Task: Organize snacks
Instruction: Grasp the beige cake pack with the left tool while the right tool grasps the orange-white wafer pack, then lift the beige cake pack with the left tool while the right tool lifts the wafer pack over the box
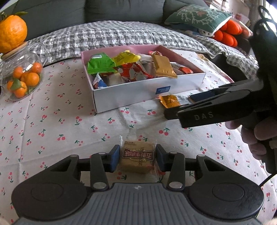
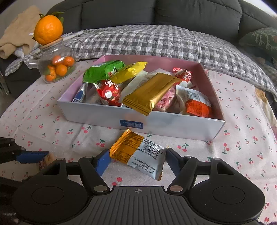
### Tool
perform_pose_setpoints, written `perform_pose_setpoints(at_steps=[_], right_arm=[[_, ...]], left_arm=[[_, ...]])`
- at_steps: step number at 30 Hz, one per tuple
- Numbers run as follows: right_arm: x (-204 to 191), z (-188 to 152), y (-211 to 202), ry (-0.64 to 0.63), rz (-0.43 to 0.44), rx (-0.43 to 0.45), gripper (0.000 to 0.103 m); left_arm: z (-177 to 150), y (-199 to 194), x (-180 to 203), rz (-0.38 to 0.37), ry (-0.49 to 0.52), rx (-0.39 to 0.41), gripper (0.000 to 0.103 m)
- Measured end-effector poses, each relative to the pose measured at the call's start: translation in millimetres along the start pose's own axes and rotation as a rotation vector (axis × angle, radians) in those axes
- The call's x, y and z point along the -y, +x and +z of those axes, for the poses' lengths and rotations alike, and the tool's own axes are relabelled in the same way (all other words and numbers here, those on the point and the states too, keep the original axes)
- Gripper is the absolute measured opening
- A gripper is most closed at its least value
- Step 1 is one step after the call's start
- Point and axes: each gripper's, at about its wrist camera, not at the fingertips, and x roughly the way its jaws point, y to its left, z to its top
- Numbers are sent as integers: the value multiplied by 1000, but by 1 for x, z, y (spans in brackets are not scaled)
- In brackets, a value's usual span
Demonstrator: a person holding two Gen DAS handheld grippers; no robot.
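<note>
Left gripper pads bracketing brown biscuit, seemingly clamped; right gripper apart around gold-silver packet. Squeeze packet mid-body, lift clear of box wall.

I'm in a home living room: a grey sofa with checked quilt behind my cherry-print tablecloth
</note>
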Motion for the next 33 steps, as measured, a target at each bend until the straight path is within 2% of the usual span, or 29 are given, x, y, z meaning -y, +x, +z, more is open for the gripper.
perform_pose_setpoints(at_steps=[18,27,33], right_arm=[[21,-3,-26,68,14,14,70],[26,2,-47,102,48,47,70],[31,11,-60,141,64,87,70]], left_arm=[[11,-7,-8,18,-43,32,40],[21,-16,-11,19,-63,75,40],[31,-27,-12,25,-74,130,40]])
